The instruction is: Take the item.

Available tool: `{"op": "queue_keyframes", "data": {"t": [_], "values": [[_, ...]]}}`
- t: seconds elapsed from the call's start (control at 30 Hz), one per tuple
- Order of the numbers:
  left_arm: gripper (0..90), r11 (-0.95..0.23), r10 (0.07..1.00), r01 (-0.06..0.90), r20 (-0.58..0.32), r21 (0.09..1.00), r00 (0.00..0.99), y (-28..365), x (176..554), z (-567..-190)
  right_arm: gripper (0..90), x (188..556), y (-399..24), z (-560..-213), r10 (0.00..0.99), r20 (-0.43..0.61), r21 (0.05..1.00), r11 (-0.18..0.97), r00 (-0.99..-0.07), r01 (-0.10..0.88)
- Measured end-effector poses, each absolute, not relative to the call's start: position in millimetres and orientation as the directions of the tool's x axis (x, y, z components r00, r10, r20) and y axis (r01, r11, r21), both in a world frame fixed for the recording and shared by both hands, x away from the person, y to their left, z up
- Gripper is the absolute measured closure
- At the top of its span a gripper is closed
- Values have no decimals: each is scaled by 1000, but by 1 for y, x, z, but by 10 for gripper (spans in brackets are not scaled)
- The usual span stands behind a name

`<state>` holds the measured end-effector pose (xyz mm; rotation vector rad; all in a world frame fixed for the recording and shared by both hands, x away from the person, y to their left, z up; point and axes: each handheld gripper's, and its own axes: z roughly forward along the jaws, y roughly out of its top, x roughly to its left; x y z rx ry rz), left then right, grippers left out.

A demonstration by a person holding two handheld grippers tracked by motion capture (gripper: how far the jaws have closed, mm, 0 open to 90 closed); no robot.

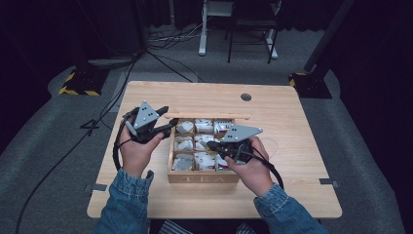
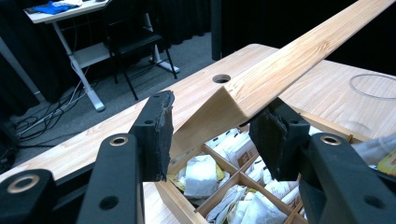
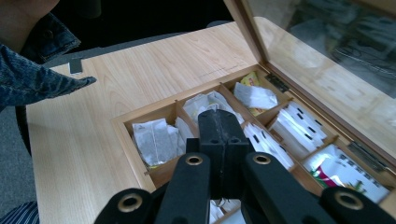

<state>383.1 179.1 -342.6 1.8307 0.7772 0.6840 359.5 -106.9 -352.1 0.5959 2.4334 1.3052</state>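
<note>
An open wooden tea box (image 1: 203, 178) stands mid-table, its compartments stuffed with tea bags (image 3: 156, 140). Its glass-paned lid (image 1: 207, 116) stands raised along the far side. My left gripper (image 1: 168, 118) is at the lid's left end. In the left gripper view the lid's wooden frame (image 2: 289, 60) runs between the jaws and both pads (image 2: 159, 135) press on it, so the gripper (image 2: 212, 135) is shut on the lid. My right gripper (image 1: 210, 145) hovers over the box's middle compartments with its jaws pressed together (image 3: 225, 123). I see nothing between its tips.
The light wooden table (image 1: 292, 126) has a round cable hole (image 1: 246, 97) at the far right and a thin clear ring (image 2: 373, 86) lying right of the box. A denim sleeve (image 3: 32, 79) reaches in near the table edge. Beyond the table stand chair and desk legs (image 1: 251, 24) and floor cables.
</note>
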Motion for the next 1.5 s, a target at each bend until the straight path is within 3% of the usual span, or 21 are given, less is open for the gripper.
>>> {"op": "queue_keyframes", "data": {"t": [1.5], "values": [[502, -301, 763, 203, 108, 932, 637, 178, 384, -343, 900, 365, -227, -339, 731, -50, 878, 357, -680, 318]]}}
